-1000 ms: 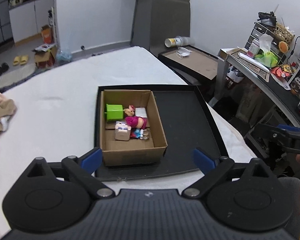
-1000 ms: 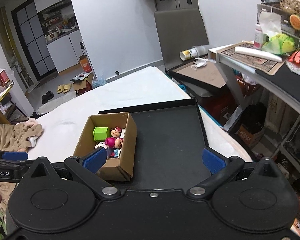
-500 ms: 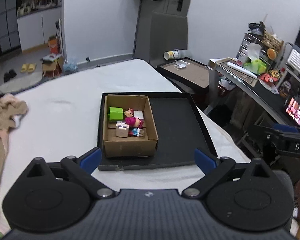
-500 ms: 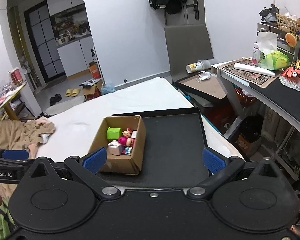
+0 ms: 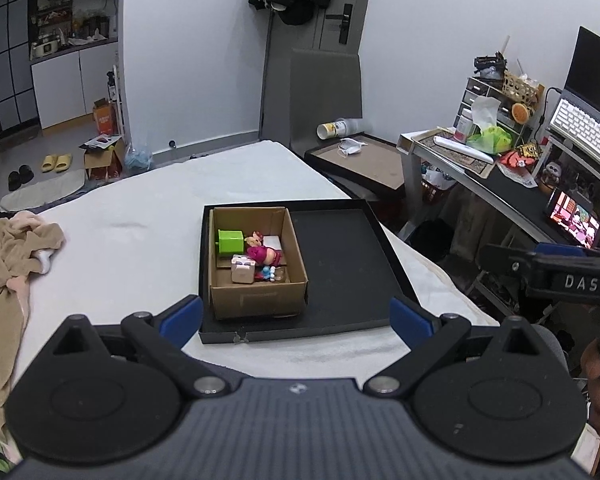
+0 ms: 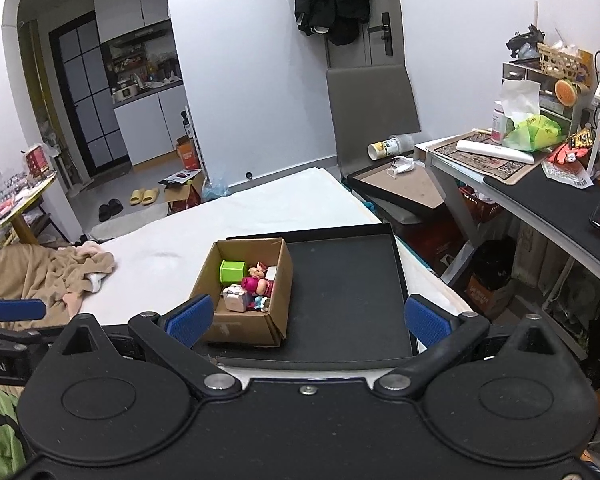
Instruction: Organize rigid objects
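Note:
A brown cardboard box [image 5: 260, 300] stands in the left part of a black tray [image 5: 348, 256] on a white bed. In the box lie a green cube [image 5: 230, 240], a pink doll [image 5: 263, 254], a pale small box [image 5: 243, 270] and small blue bits. The same box [image 6: 244, 322] and tray [image 6: 344, 292] show in the right wrist view. My left gripper [image 5: 296, 318] is open and empty, held back from the tray's near edge. My right gripper [image 6: 308, 316] is open and empty, also near the tray's near edge.
A beige cloth [image 5: 8, 256] lies on the bed at the left. A second tray [image 5: 360, 160] with a mask and a tipped cup sits beyond the bed. A cluttered desk [image 5: 512, 184] stands at the right. The bed [image 5: 140, 216] spreads white around the tray.
Both grippers have drawn back and risen away from the box and tray, which now look smaller and farther. Both stayed open and empty.

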Available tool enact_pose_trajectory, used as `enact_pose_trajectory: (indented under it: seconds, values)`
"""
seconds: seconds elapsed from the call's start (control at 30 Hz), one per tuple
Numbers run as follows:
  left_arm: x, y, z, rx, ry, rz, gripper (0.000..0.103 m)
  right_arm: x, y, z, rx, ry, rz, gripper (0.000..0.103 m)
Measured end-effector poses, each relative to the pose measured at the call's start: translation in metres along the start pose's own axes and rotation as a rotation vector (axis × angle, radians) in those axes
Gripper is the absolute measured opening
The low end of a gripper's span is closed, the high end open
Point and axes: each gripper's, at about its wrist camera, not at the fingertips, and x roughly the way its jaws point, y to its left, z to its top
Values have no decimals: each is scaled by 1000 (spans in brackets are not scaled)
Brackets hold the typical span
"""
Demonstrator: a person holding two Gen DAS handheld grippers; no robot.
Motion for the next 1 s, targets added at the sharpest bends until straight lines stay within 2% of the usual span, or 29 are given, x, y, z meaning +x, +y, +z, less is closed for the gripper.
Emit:
enact_pose_trajectory:
  seconds: [0.2, 0.53, 1.0]
  values:
    - [-7, 7, -4, -10, -9, 2, 99, -1, 10, -5, -5, 14, 15, 103]
    - [-20, 15, -10, -1, -22, 7, 99, -15, 26, -7, -41, -14, 21, 103]
    - [-22, 9, -8, 23, -27, 13, 99, -13, 22, -8, -30, -6, 27, 103]
